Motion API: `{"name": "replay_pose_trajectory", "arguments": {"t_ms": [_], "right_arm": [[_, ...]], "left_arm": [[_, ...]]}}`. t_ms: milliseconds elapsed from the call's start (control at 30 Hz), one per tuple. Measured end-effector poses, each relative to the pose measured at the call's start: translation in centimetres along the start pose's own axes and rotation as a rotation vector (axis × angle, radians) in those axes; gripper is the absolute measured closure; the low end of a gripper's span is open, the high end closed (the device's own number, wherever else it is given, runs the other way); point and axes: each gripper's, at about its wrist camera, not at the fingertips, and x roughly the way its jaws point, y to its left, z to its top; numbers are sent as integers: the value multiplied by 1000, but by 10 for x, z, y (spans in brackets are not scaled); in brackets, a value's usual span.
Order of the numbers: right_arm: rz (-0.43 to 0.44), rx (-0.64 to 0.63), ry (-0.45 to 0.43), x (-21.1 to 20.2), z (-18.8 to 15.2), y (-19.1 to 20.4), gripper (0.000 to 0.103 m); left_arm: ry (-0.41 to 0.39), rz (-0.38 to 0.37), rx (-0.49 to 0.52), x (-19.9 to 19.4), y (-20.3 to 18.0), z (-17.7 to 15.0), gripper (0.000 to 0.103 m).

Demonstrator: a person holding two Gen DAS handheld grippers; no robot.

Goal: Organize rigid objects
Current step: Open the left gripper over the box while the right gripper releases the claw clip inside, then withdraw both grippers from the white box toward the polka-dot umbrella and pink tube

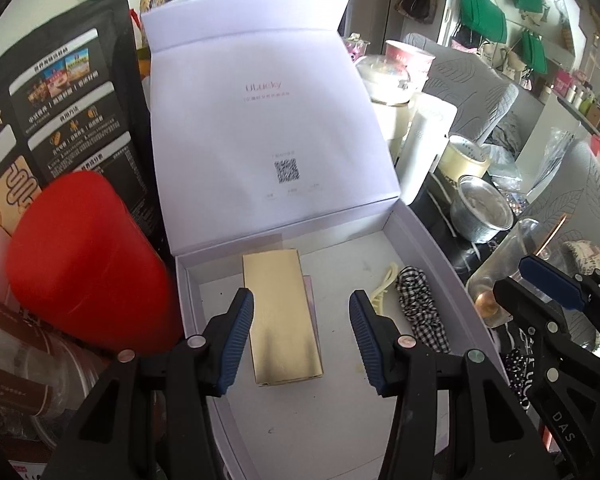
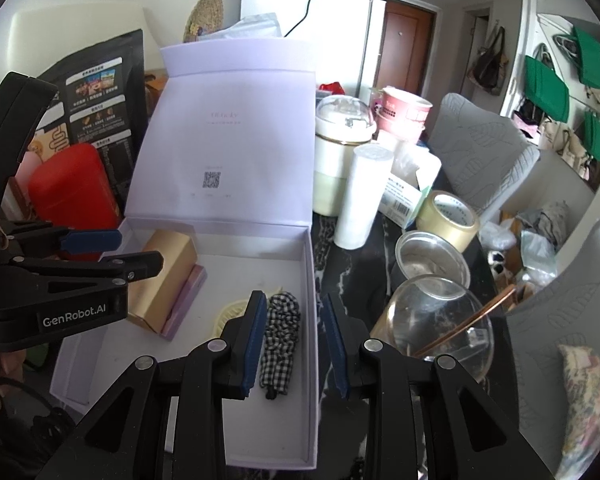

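Left gripper (image 1: 301,334) hangs wide open w/ nothing held, straddling the gold box (image 1: 280,320); I'd drop it straight and square before closing. Right gripper (image 2: 296,336) is also open and empty, over the right wall of the white gift box (image 2: 310,264). Inside: gold box atop a pink box (image 2: 186,300), cream comb (image 2: 230,312), checked scrunchie (image 2: 282,332).

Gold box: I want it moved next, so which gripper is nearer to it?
Left. The left gripper hangs open right over the gold box; the right gripper is off to its right, over the checkered scrunchie.
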Motion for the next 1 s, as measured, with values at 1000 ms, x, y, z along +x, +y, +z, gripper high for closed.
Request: {"name": "replay_pose_trajectory", "arguments": {"t_ms": [1000], "right_arm": [[-113,77,-135,-131,-36,-22,67]], "left_arm": [[-167,-81,137,-119,-58,-31,54]]}}
